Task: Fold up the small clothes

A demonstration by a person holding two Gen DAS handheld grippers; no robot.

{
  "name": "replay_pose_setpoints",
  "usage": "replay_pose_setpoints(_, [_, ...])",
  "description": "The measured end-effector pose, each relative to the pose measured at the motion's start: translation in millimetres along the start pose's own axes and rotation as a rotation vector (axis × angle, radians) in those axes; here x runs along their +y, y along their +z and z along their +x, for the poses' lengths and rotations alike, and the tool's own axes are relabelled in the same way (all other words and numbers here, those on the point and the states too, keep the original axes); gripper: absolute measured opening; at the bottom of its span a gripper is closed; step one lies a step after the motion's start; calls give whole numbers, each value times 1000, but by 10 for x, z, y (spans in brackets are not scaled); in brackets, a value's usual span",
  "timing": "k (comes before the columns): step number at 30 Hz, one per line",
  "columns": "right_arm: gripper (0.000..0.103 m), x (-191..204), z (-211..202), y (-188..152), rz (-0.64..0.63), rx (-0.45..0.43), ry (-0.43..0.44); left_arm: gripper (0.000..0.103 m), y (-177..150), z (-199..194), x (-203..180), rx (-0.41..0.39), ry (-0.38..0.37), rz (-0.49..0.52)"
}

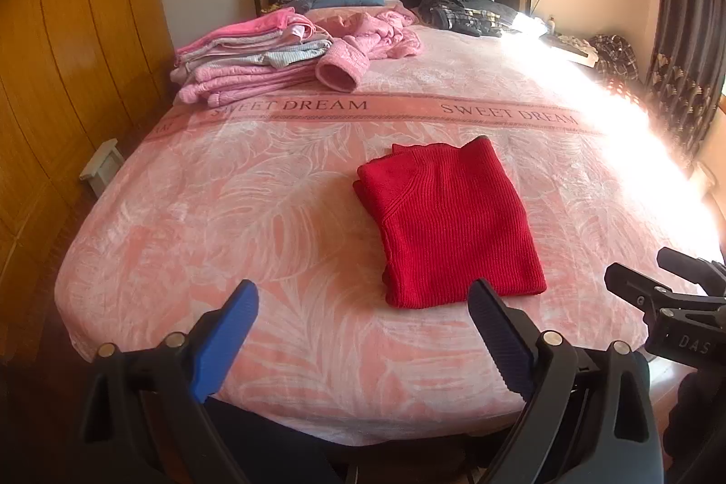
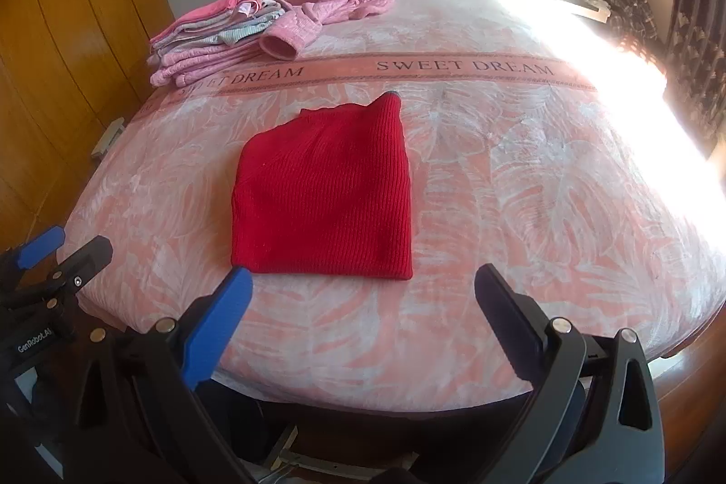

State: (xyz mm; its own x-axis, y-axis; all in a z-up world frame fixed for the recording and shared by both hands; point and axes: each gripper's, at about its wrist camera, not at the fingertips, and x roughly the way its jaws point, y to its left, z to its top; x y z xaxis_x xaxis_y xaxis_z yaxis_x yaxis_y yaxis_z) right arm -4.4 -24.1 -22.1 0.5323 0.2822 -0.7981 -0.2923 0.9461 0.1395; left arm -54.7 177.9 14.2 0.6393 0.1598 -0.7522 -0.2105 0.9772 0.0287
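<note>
On bed [image 1: 159, 212], mid-blanket: folded red sweater [image 1: 447, 225] flat. Left tool [image 1: 363, 316] and right tool [image 2: 363, 293] both spread wide, empty, near foot edge. Folded pink pile [image 1: 245, 57] far left.

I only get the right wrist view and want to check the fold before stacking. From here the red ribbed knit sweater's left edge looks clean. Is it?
Observer: Not quite. In the left wrist view the red ribbed knit sweater has a lower layer sticking out past the top layer along its far left edge.
Operator: I see only the tip of the left claw. Is it free to fix that?
Observer: Yes. The left claw is wide open with nothing between its fingers, and it is above the pink leaf-patterned bedspread, just short of the sweater's near edge.
</note>
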Motion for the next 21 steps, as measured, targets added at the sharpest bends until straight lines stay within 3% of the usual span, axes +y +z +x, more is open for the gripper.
replay_pose_setpoints(21, [98,47,134,-99,-22,46,-27,94,-166,262,-24,92,16,5])
